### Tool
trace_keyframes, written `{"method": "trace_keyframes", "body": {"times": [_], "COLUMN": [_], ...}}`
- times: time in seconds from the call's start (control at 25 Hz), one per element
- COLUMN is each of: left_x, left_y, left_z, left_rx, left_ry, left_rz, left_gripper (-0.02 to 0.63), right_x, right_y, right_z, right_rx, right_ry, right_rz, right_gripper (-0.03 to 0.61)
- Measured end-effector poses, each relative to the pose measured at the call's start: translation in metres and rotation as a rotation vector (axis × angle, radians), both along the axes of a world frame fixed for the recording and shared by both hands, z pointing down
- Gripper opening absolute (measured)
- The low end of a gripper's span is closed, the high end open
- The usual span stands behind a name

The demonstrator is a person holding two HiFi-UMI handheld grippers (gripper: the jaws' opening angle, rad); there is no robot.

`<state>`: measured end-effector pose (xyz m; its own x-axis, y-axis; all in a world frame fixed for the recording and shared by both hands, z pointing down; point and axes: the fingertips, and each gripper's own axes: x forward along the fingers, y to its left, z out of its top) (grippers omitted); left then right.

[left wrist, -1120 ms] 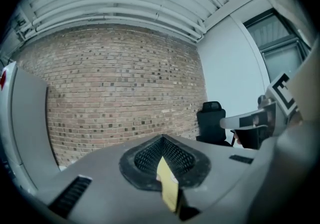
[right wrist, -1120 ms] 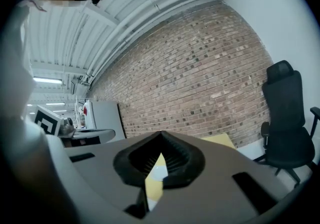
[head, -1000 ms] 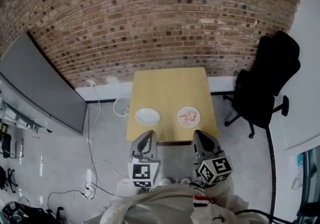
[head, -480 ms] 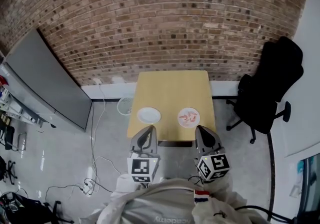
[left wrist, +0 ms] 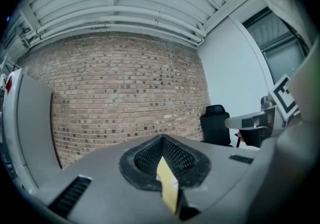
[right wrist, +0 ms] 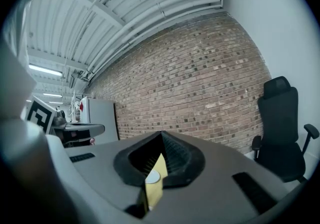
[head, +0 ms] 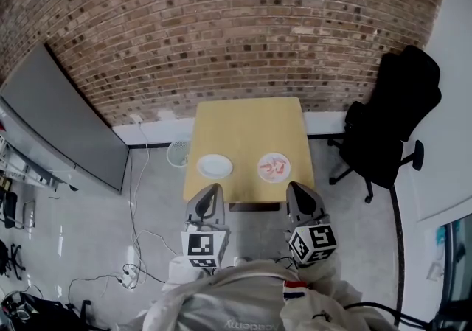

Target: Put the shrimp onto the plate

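The shrimp (head: pixel 274 167), a small cluster of pink-orange pieces, lie on a round white serving plate (head: pixel 262 169) at about five o'clock on the table (head: pixel 247 127). The empty plate (head: pixel 214 166), white and round, sits flat at nine o'clock from them, apart, near the same edge.

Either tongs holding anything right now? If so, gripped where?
Nothing is held. The left tongs and right tongs are both shut and empty; the shrimp lie untouched on the table.
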<state>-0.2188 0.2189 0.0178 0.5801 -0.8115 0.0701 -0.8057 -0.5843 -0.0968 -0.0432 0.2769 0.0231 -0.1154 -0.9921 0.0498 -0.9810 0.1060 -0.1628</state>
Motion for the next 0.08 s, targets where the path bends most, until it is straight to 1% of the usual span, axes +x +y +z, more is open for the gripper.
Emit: {"method": "trace_keyframes", "body": {"times": [0.08], "left_x": [-0.001], "left_y": [0.0], "left_z": [0.0056], "left_rx": [-0.004], "left_ry": [-0.001], "left_rz": [0.0], "left_gripper": [0.011], "right_x": [-0.0008], "right_y": [0.0007], "right_z": [0.004], "right_rx": [-0.003], "right_ry": [-0.001], "right_rz": [0.003], "right_gripper": [0.023]}}
